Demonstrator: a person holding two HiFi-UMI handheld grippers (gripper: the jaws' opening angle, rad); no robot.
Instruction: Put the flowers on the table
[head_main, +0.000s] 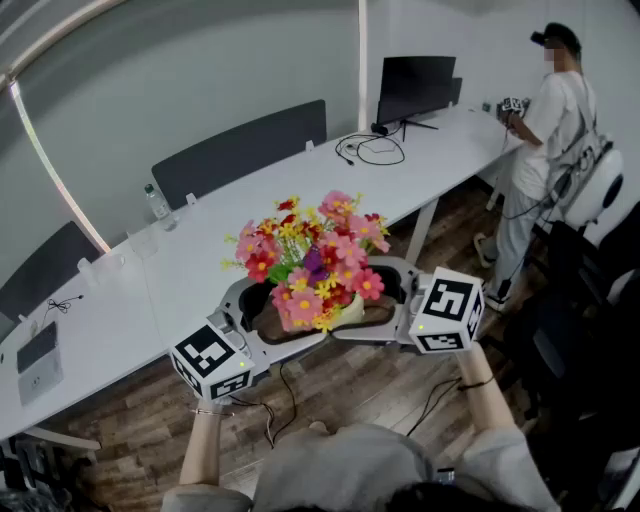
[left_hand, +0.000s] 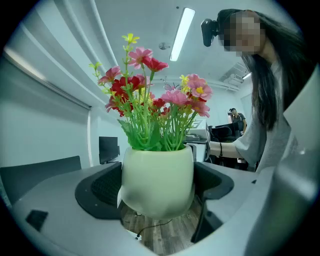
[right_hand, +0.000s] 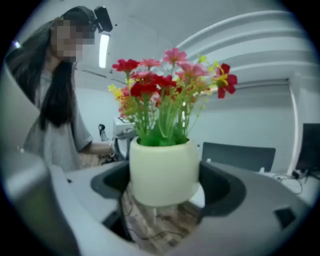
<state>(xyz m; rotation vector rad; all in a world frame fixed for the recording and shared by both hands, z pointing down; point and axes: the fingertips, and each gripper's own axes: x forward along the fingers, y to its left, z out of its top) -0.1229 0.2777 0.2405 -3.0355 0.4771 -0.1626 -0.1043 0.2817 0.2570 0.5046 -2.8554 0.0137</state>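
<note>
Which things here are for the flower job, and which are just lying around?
For the job: flowers, pot, table, left gripper and right gripper, whose jaws hold the pot.
Just lying about: monitor, water bottle, cables, chairs.

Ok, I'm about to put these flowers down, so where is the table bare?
The table is bare straight beyond the flowers, between the bottle and the cables. Crowded: the far end by the monitor, and the left end with a grey device.
</note>
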